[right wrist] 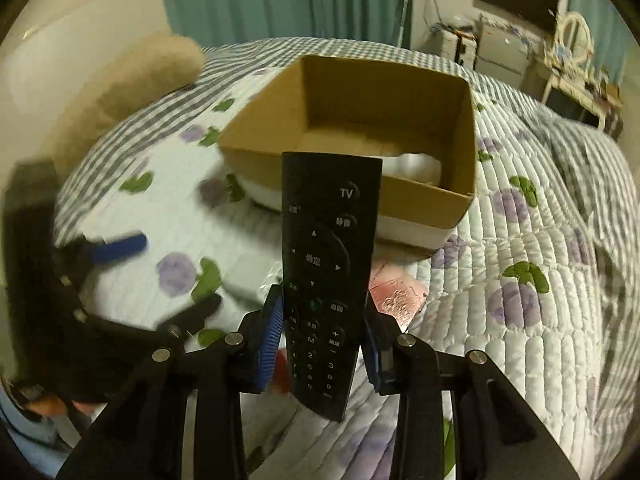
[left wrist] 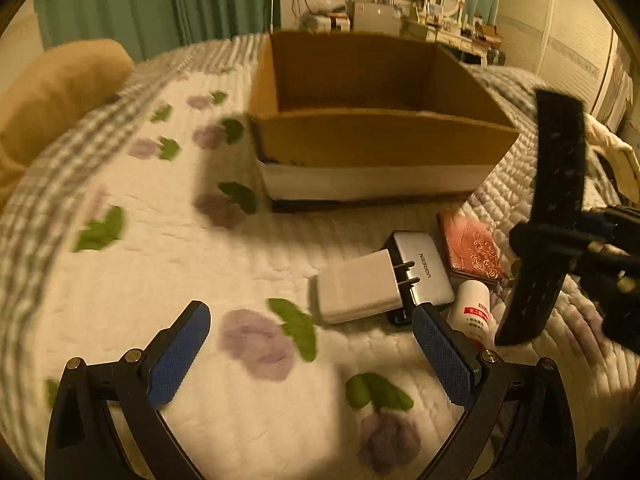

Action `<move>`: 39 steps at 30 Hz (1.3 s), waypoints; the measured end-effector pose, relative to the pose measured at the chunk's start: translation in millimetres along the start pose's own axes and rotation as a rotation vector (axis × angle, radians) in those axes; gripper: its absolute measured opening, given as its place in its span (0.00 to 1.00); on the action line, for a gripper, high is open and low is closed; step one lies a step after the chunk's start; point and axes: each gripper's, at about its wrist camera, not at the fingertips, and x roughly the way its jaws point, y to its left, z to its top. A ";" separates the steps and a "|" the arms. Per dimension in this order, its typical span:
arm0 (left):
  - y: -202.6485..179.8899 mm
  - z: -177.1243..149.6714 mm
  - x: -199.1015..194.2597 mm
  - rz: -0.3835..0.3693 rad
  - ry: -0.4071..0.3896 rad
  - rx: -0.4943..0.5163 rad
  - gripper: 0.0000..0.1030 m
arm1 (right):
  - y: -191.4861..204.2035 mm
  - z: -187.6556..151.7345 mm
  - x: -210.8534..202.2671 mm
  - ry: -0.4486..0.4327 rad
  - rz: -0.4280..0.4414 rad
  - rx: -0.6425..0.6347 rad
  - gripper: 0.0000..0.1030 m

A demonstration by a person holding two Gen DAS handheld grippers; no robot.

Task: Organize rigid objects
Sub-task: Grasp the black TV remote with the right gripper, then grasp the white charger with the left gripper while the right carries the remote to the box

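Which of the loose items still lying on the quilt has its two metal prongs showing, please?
The white charger, lying between the open left claw and the silver UGREEN box, its prongs pointing at that box.

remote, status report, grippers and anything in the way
Right gripper shut on remote, lifted off the quilt. Left gripper open, empty, low near charger. Box ahead, path clear.

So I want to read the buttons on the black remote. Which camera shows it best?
The right wrist view: the remote faces the camera, keypad and TV label readable, clamped between the right gripper pads. The left wrist view shows only its blurred dark edge at the far right, buttons not visible.
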 end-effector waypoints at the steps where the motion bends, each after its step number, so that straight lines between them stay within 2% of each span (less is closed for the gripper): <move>1: -1.0 1.7 5.7 -0.008 0.014 -0.007 1.00 | -4.0 0.5 1.6 0.000 -0.007 0.006 0.33; 5: -5.1 9.8 25.0 -0.015 0.048 -0.015 0.97 | -17.1 -0.1 5.9 0.004 -0.005 0.040 0.33; 7: -7.1 13.1 34.7 -0.020 0.072 -0.008 0.88 | -18.4 -2.0 5.0 0.001 -0.002 0.041 0.33; 8: -6.7 14.3 39.3 -0.031 0.084 -0.017 0.86 | -18.7 -1.9 4.2 -0.001 0.001 0.042 0.33; 14: -2.3 17.0 56.2 -0.090 0.127 -0.024 0.86 | -18.2 -2.7 4.4 -0.004 0.008 0.041 0.33; 15: -1.1 17.1 57.5 -0.104 0.130 -0.026 0.81 | -17.9 -2.7 4.4 -0.005 0.009 0.041 0.33; 16: -0.6 18.0 58.9 -0.125 0.132 -0.028 0.68 | -18.0 -2.6 4.2 -0.006 0.011 0.041 0.33; 17: 0.0 19.0 60.8 -0.165 0.140 -0.030 0.61 | -18.2 -2.7 4.0 -0.007 0.012 0.042 0.33; 20: 3.8 20.2 62.6 -0.196 0.143 -0.045 0.60 | -19.1 -2.8 4.0 -0.007 0.014 0.047 0.33; 24: 7.5 19.4 50.3 -0.213 0.108 -0.068 0.60 | -19.7 -2.7 3.5 -0.008 0.013 0.048 0.33; 27: 12.4 20.1 32.7 -0.175 0.051 -0.067 0.59 | -18.9 -2.0 -1.7 -0.025 0.010 0.045 0.32; 31: 17.7 30.2 3.7 -0.150 -0.025 -0.066 0.59 | -18.6 5.3 -15.7 -0.063 0.001 0.038 0.18; 39: 14.7 66.3 -58.2 -0.130 -0.198 -0.027 0.59 | -10.9 44.7 -49.9 -0.170 0.009 -0.015 0.17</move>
